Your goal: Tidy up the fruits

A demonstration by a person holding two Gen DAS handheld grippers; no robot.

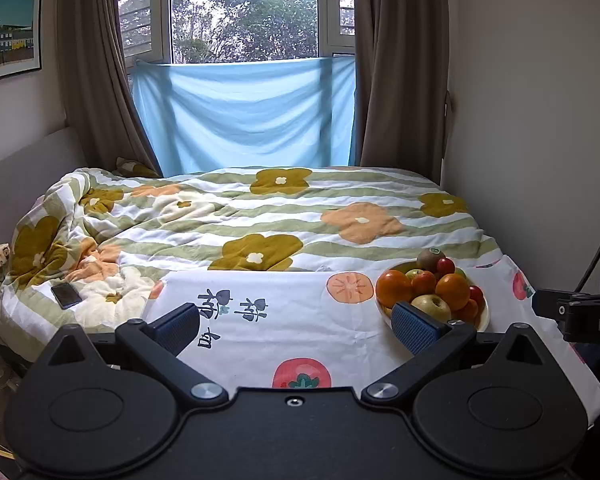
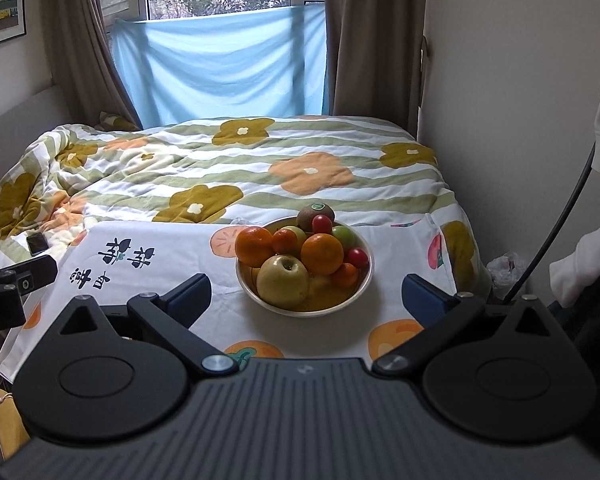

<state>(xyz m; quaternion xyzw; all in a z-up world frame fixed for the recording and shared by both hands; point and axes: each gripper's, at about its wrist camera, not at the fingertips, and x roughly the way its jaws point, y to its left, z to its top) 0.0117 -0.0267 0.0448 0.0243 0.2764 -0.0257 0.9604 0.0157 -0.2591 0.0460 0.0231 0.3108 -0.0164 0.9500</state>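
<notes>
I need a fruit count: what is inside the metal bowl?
The round metal bowl holds oranges, a yellow-green apple, a kiwi and small red tomatoes; anything beneath the pile is hidden.

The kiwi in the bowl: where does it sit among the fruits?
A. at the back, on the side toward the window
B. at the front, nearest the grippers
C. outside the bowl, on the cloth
A: the kiwi sits at the far rim of the bowl, behind the oranges and the apple.
</notes>
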